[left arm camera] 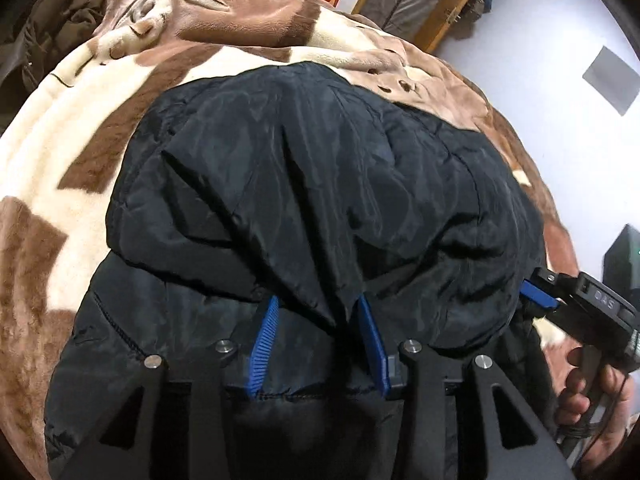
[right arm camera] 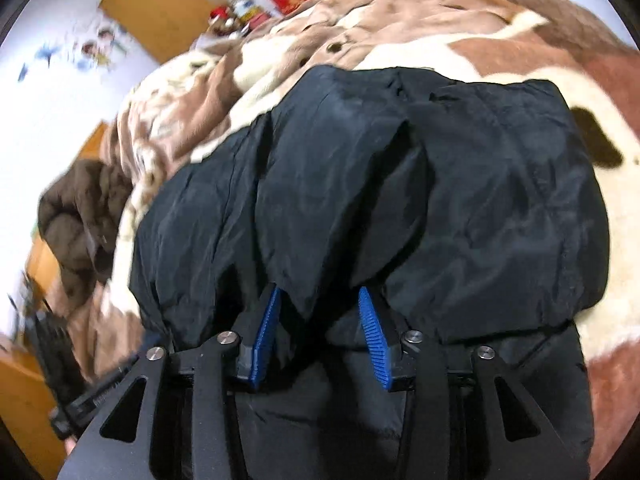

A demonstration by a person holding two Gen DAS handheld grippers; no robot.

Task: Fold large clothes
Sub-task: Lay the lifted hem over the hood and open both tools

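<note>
While the black jacket (left arm camera: 304,184) lies folded on the brown-and-cream blanket (left arm camera: 80,128) covering the bed, the left hand-held gripper (left arm camera: 318,344) stands part-open over its folded edge. The right hand-held gripper (right arm camera: 320,336) is likewise part-open; neither gripper's pads press the fabric.

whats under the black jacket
The black jacket lies folded on a brown and cream blanket, which shows all around it. What the blanket covers beneath is hidden.
</note>
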